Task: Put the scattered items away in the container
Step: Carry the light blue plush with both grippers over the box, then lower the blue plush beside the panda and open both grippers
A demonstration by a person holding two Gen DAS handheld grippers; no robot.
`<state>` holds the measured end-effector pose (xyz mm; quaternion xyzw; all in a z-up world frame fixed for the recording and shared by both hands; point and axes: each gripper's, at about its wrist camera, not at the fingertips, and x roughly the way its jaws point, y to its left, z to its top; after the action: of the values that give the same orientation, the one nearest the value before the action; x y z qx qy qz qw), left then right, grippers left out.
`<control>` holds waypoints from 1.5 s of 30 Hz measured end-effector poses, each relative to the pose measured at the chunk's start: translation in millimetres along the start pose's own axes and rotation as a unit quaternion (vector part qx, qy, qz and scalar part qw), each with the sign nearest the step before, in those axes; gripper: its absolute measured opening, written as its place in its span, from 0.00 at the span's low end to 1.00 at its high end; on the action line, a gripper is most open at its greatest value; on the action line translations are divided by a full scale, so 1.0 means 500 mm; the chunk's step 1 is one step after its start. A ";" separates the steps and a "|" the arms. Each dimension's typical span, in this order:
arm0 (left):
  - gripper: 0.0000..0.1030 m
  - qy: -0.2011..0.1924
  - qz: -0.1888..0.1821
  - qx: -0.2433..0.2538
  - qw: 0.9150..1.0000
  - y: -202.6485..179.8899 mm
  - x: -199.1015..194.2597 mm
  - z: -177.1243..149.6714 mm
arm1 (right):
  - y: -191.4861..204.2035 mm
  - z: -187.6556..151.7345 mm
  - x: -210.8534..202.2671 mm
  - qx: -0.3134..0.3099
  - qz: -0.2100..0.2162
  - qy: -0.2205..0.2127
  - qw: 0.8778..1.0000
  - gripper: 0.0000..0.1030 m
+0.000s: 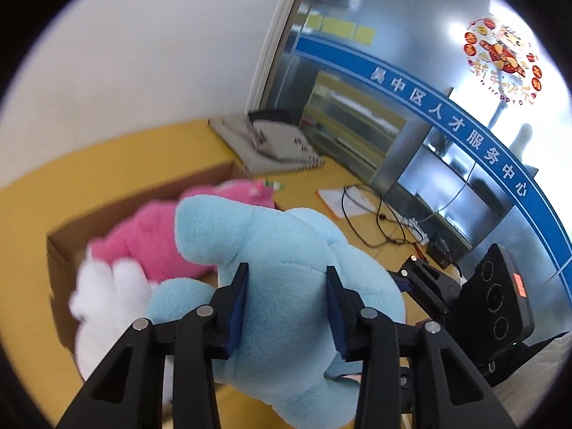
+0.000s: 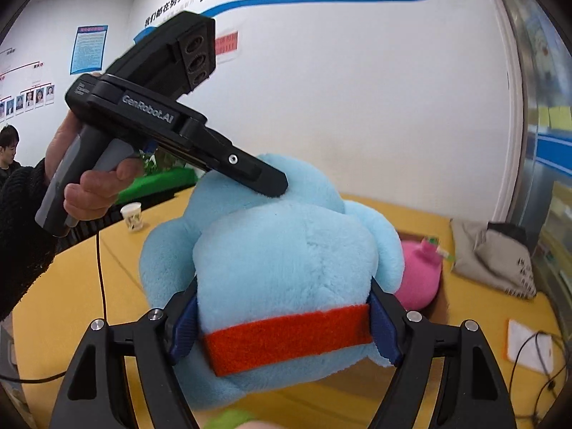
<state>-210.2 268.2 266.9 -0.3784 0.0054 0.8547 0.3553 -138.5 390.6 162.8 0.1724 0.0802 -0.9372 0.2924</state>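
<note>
A light-blue plush toy [image 1: 286,261] with a red band [image 2: 289,336] is held by both grippers above the yellow table. My left gripper [image 1: 287,286] is shut on its body. My right gripper [image 2: 282,318] is shut on its banded end. The left gripper also shows in the right wrist view [image 2: 275,184], pressed into the plush from above. A cardboard box [image 1: 118,211] lies behind and below the plush in the left wrist view, with a pink plush [image 1: 153,236] and a white plush [image 1: 111,300] in it. The pink plush also shows in the right wrist view [image 2: 418,275].
A grey folded bag [image 1: 275,143] lies at the table's far end by the glass wall. A notepad [image 1: 343,200] and black cables [image 1: 379,225] lie on the table at right. A paper cup [image 2: 132,216] stands at the far left. A person sits at the far left.
</note>
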 end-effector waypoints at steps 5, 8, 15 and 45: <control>0.32 -0.009 0.014 0.020 1.000 0.033 0.025 0.072 | -0.035 0.048 0.057 -0.011 -0.020 -0.015 1.000 0.81; 0.30 0.015 0.010 0.016 1.000 0.069 0.096 0.081 | -0.067 0.038 0.129 0.009 -0.027 0.004 1.000 0.81; 0.22 0.080 -0.002 -0.012 0.997 0.138 0.243 0.016 | -0.084 -0.067 0.258 0.083 -0.007 0.137 0.987 0.79; 0.79 -0.084 0.241 -0.076 0.964 -0.010 -0.038 -0.193 | -0.133 -0.042 0.068 0.127 -0.014 0.179 0.975 1.00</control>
<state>-136.5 233.5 211.9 -0.3188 0.0017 0.9417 0.1077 -197.2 432.5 133.8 0.3723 0.0141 -0.8975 0.2361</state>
